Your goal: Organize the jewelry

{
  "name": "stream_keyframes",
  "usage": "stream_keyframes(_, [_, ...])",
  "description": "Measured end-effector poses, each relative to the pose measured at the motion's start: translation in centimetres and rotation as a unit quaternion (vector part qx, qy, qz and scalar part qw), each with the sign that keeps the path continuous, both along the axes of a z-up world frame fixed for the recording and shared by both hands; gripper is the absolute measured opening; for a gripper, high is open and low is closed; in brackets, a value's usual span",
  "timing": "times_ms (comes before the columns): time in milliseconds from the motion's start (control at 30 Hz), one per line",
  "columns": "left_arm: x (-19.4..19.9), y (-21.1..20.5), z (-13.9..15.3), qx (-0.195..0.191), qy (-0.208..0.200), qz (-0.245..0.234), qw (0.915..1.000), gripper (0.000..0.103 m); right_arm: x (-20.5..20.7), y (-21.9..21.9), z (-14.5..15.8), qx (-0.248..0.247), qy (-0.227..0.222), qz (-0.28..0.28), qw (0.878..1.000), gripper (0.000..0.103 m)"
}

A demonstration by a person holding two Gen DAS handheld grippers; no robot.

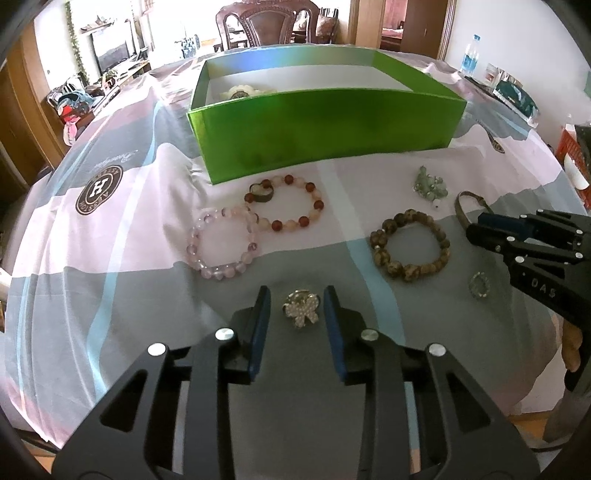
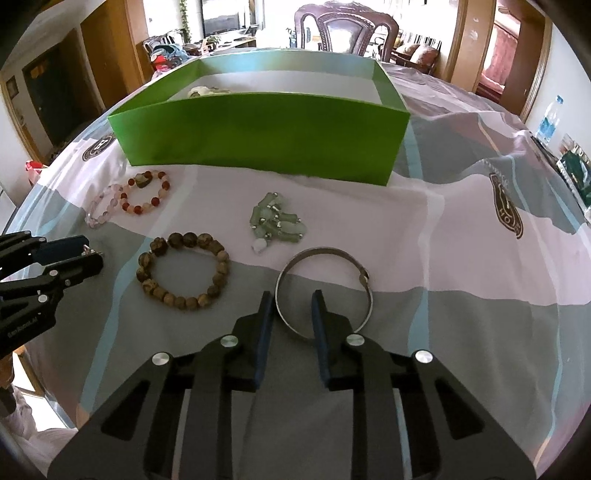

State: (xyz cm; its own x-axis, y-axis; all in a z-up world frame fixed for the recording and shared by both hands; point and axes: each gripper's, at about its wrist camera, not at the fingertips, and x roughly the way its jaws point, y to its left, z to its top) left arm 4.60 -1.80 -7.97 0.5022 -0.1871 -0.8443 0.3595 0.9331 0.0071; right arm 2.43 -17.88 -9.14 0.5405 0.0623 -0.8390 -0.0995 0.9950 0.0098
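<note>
My left gripper [image 1: 297,295] is open, its fingers on either side of a sparkly flower brooch [image 1: 301,307] on the cloth. My right gripper [image 2: 293,299] is open and straddles the near rim of a metal bangle [image 2: 364,291], one finger inside the ring and one outside. The green box [image 1: 325,125] stands behind, with a pale bracelet [image 1: 240,91] inside. On the cloth lie a pink bead bracelet [image 1: 195,243], a red-and-white bead bracelet [image 1: 317,205], a brown bead bracelet [image 1: 443,247], a green stone piece [image 1: 428,184] and a small ring [image 1: 479,285].
The table wears a pink, grey and white cloth [image 1: 110,236]. A dark ring [image 1: 260,192] lies within the red-and-white bracelet. A water bottle [image 1: 471,55] and packets stand at the far right. A wooden chair [image 2: 349,27] stands behind the table.
</note>
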Motion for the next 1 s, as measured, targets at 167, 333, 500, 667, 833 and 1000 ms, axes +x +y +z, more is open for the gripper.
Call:
stream_keyframes(167, [0.2,0.1,-0.3,-0.003,0.005,0.004,1.0,0.021,0.1,0.4,0.0,0.013,0.001,0.01,1.0,0.004])
stream_keyframes(333, [0.2,0.3,1.0,-0.006,-0.014,0.009,0.9998,0.021,0.1,0.1,1.2,0.025,-0.015,0.008,1.0,0.004])
stream_keyframes(500, [0.7,0.2,3.2,-0.01,-0.042,0.008,0.999,0.021,0.3,-0.3,4.1,0.021,-0.056,-0.001,0.998,0.004])
stream_keyframes(667, [2.5,-0.4,6.6,-0.014,-0.089,0.006,0.9959,0.021,1.6,-0.8,7.4,0.031,-0.105,-0.009,0.994,0.004])
stream_keyframes(833, [5.7,-0.9,10.4,-0.049,-0.122,0.012,0.9913,0.021,4.4,-1.1,10.3,0.047,-0.146,-0.019,0.988,0.004])
stream_keyframes(1000, [10.2,-1.7,12.4,-0.058,-0.134,0.036,0.9886,0.021,8.9,-1.0,11.1,0.059,-0.147,-0.024,0.987,0.004])
